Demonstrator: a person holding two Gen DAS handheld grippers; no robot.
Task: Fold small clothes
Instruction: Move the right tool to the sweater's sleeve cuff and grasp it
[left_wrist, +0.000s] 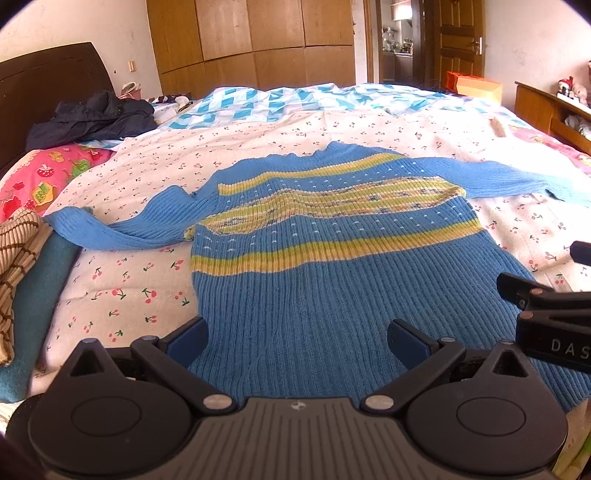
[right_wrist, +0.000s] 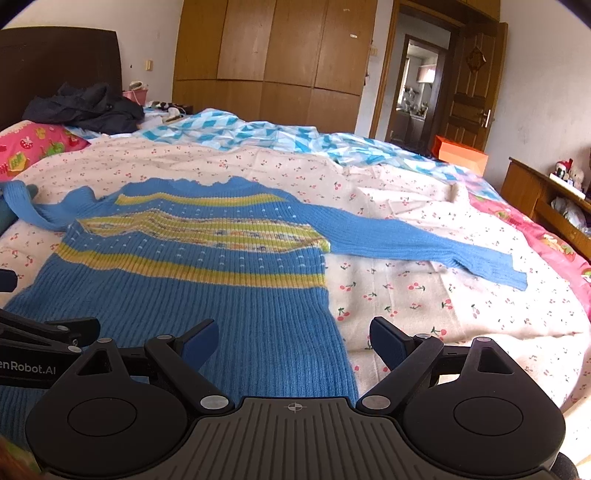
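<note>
We see a blue sweater (left_wrist: 332, 280) spread flat on a cherry-print blanket (left_wrist: 147, 280) covering the bed, hem toward us, neck away. Landmark is the sweater for everything below.

Around it: past the neck lies a blue-and-white checked sheet (left_wrist: 266, 103); beyond that, a wooden wardrobe (left_wrist: 255, 40) and an open door (left_wrist: 460, 40). Off the left sleeve sit a pink pillow (left_wrist: 40, 177) and, further back, a dark jacket (left_wrist: 92, 118) against the headboard (left_wrist: 44, 77). Near the left cuff, a brown striped cloth (left_wrist: 18, 258) on a teal one (left_wrist: 33, 295). Far beyond the right sleeve, an orange box (right_wrist: 461, 155) and a wooden shelf (right_wrist: 546, 199). Nothing lies on the sweater itself.

Sweater: ribbed knit, yellow bands and a mixed pattern band across the chest, small white dots between. Both sleeves stretched outward, left one slightly bent at the cuff. Scalloped neckline.

Left gripper (left_wrist: 297, 341) hovers over the hem, fingers apart, holding nothing. Right gripper (right_wrist: 293, 338) is over the right bottom edge of the sweater, fingers apart too, one over knit, one over blanket. Whether either touches cloth, we can't tell.
</note>
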